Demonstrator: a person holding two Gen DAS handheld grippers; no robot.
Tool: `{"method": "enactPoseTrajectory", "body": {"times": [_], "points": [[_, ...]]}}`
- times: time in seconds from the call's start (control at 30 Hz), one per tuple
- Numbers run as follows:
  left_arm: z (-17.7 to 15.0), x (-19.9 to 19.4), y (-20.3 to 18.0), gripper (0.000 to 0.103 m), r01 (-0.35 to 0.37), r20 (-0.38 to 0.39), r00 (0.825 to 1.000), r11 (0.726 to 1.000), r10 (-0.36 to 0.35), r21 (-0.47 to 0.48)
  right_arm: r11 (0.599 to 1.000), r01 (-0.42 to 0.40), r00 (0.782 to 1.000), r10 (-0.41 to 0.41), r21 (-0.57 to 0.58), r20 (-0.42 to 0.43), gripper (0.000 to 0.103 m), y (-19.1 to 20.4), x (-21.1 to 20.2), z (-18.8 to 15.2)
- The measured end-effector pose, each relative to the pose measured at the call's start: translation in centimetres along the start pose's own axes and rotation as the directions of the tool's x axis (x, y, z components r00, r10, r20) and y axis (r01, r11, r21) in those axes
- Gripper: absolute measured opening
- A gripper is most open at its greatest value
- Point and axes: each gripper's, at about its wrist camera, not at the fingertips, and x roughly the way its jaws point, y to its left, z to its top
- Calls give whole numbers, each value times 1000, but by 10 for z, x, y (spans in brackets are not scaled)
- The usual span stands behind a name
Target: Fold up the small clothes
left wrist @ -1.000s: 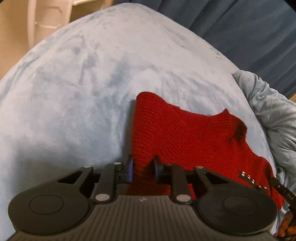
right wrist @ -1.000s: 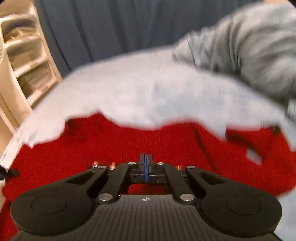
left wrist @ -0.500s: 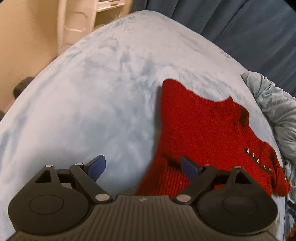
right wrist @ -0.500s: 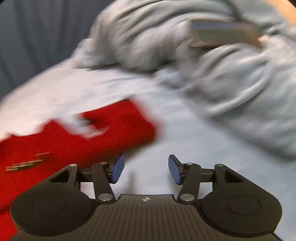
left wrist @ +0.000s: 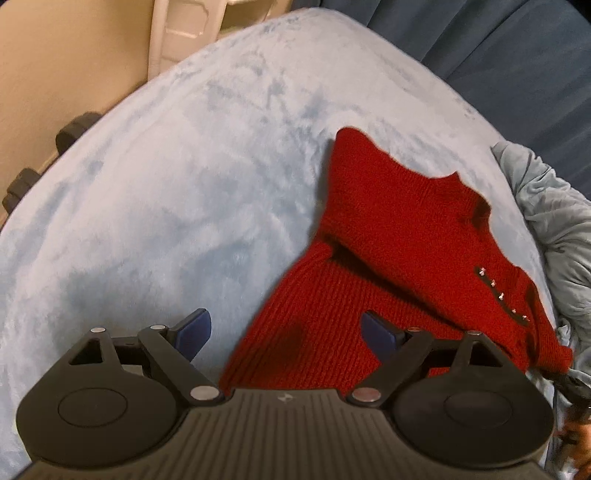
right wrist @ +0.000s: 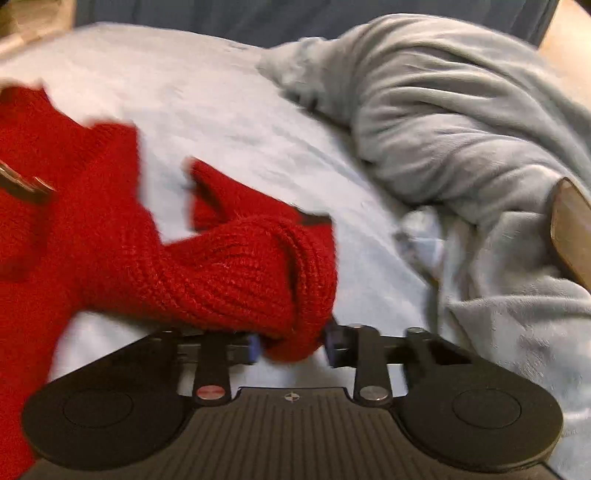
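Note:
A small red knit sweater (left wrist: 402,236) with a row of small metal studs lies on the pale blue plush blanket (left wrist: 177,192). Its lower half is folded up over its body. My left gripper (left wrist: 286,328) is open and empty, with the sweater's near ribbed part between its blue pads (left wrist: 194,328). In the right wrist view the sweater's sleeve (right wrist: 236,266) is bunched up, and its cuff sits between the fingers of my right gripper (right wrist: 291,345), which is shut on it. The view is blurred.
A crumpled grey-blue blanket (right wrist: 461,140) is heaped to the right of the sweater; it also shows in the left wrist view (left wrist: 554,229). Dark blue curtains (left wrist: 498,48) hang behind. A white shelf unit (left wrist: 184,33) stands at the far left.
My left gripper let go of the sweater, opened and drew back. My right gripper opened, swung to the right sleeve and has closed on its cuff.

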Motion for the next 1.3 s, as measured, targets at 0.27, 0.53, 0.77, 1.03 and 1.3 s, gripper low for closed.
{"method": "enactPoseTrajectory", "body": {"times": [0.27, 0.53, 0.77, 1.03, 1.3], "points": [[-7, 9, -3, 91, 65, -58, 996, 993, -71, -100, 692, -428, 904, 329, 581, 274, 24, -95, -98, 76], [-4, -3, -3, 91, 32, -38, 999, 998, -34, -52, 854, -90, 995, 55, 513, 82, 51, -91, -59, 44], [-15, 12, -15, 91, 45, -86, 995, 998, -49, -53, 992, -104, 994, 106, 66, -26, 52, -9, -62, -51], [-18, 2, -31, 91, 52, -81, 995, 998, -53, -18, 891, 98, 995, -86, -443, 49, 49, 92, -9, -68], [-5, -23, -15, 91, 49, -29, 998, 997, -51, -53, 958, 38, 964, -110, 285, 243, 8, -21, -133, -12]]}}
